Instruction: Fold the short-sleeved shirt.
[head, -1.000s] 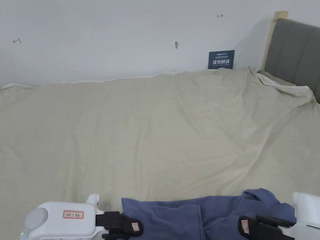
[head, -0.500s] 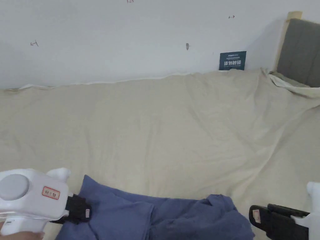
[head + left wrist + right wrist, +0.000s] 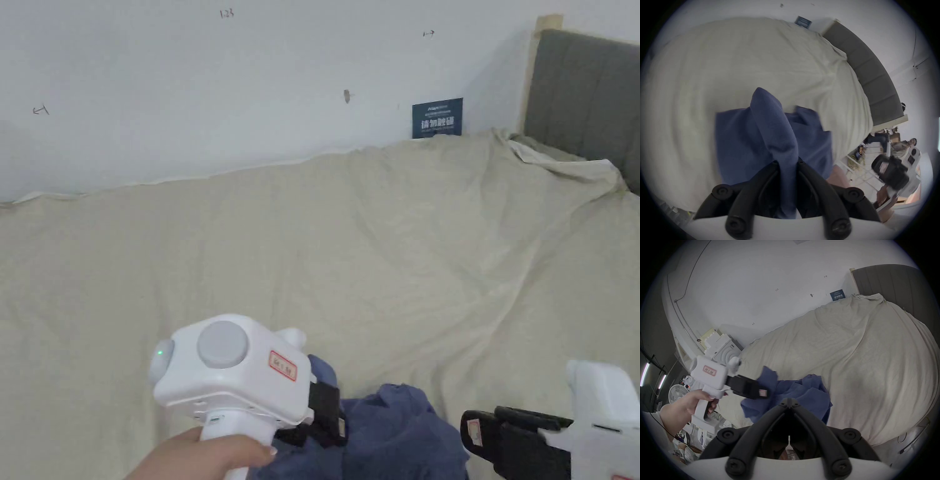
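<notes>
The left tool is clamped on a ridge of the blue shirt, lifting it off the near edge of the bed. The rest lies bunched beneath, so the cloth could drag into a tighter heap, or the pinched fold could slip free. Off to the right, the right tool has its jaws closed on nothing, clear of the shirt, so nothing pins that side.

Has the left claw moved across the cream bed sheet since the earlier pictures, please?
Yes. The left claw swung rightward over the cream bed sheet, dragging the blue short-sleeved shirt with it.
</notes>
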`<state>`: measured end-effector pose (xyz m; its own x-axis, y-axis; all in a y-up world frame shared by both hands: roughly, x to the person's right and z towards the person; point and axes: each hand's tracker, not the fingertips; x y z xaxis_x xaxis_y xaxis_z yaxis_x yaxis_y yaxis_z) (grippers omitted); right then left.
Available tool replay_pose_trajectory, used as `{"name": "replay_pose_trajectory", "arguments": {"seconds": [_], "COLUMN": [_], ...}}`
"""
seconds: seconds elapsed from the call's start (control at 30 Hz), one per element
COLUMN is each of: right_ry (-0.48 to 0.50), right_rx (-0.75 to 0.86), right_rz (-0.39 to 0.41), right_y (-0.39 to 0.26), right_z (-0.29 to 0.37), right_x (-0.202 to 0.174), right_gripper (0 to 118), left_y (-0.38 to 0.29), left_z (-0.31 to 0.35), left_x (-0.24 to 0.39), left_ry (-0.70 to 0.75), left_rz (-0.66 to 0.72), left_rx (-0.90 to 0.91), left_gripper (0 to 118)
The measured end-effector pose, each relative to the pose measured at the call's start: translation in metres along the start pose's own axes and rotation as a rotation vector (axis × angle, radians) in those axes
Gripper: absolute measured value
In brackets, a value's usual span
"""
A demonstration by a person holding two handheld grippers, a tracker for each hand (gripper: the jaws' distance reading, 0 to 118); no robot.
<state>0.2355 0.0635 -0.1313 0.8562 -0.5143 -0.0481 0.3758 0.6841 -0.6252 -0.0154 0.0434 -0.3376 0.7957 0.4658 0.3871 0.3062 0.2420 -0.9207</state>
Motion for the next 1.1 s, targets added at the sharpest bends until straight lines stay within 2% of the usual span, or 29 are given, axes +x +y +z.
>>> {"name": "replay_pose_trajectory", "arguments": {"seconds": [0.13,0.17,0.23,0.27,0.3,0.33,0.4,0.5,0.57,0.63,0.67,0.7,0.73,0.77,0.87,0.93,1.0,1.1], "right_ry": [-0.019,-0.024,-0.039,-0.044,-0.046,-0.046,-0.048,-0.061,-0.063,-0.059,-0.057,-0.056,-0.055,-0.053,-0.050,-0.051,-0.053,-0.039], "right_rx": [0.027,0.031,0.040,0.045,0.047,0.049,0.055,0.061,0.064,0.069,0.069,0.069,0.070,0.070,0.065,0.062,0.055,0.047], "right_rz": [-0.031,-0.046,-0.068,-0.078,-0.086,-0.100,-0.119,-0.123,-0.125,-0.131,-0.133,-0.134,-0.135,-0.137,-0.137,-0.136,-0.138,-0.168], "right_y": [0.001,0.001,0.001,0.001,0.001,0.000,-0.001,-0.001,-0.001,-0.002,-0.002,-0.002,-0.003,-0.003,-0.003,-0.004,-0.005,-0.005], "right_z": [0.015,0.018,0.023,0.026,0.027,0.029,0.032,0.035,0.036,0.036,0.036,0.035,0.035,0.035,0.035,0.035,0.035,0.035], "right_x": [0.012,0.018,0.027,0.032,0.036,0.041,0.048,0.052,0.055,0.057,0.057,0.057,0.058,0.059,0.058,0.058,0.059,0.061], "right_gripper": [0,0,0,0,0,0,0,0,0,0,0,0,0,0,0,0,0,0], "left_y": [0.010,0.011,0.010,0.009,0.010,0.010,0.006,0.004,-0.001,-0.006,-0.010,-0.014,-0.018,-0.016,-0.020,-0.018,-0.017,-0.005], "left_z": [-0.045,-0.053,-0.056,-0.055,-0.052,-0.044,-0.024,0.005,0.019,0.019,0.013,0.008,0.002,-0.008,-0.035,-0.053,-0.070,-0.096], "left_x": [0.035,0.039,0.040,0.040,0.039,0.036,0.033,0.024,0.018,0.020,0.019,0.018,0.017,0.015,0.028,0.038,0.054,0.068], "left_ry": [-0.054,-0.072,-0.215,-0.357,-0.455,-0.530,-0.522,-0.341,-0.168,-0.008,0.046,0.061,0.062,0.022,0.057,0.006,0.014,0.050], "left_rz": [-0.013,-0.019,0.009,0.039,0.049,0.055,0.052,0.022,-0.024,-0.085,-0.112,-0.123,-0.130,-0.119,-0.113,-0.121,-0.121,-0.161], "left_rx": [-0.094,-0.092,-0.084,-0.051,-0.052,-0.030,0.036,0.098,0.127,0.080,0.040,0.036,0.025,0.022,-0.007,-0.051,-0.060,-0.072], "left_gripper": [14,26,74,97,102,102,102,102,102,101,94,77,42,0,0,0,0,0]}}
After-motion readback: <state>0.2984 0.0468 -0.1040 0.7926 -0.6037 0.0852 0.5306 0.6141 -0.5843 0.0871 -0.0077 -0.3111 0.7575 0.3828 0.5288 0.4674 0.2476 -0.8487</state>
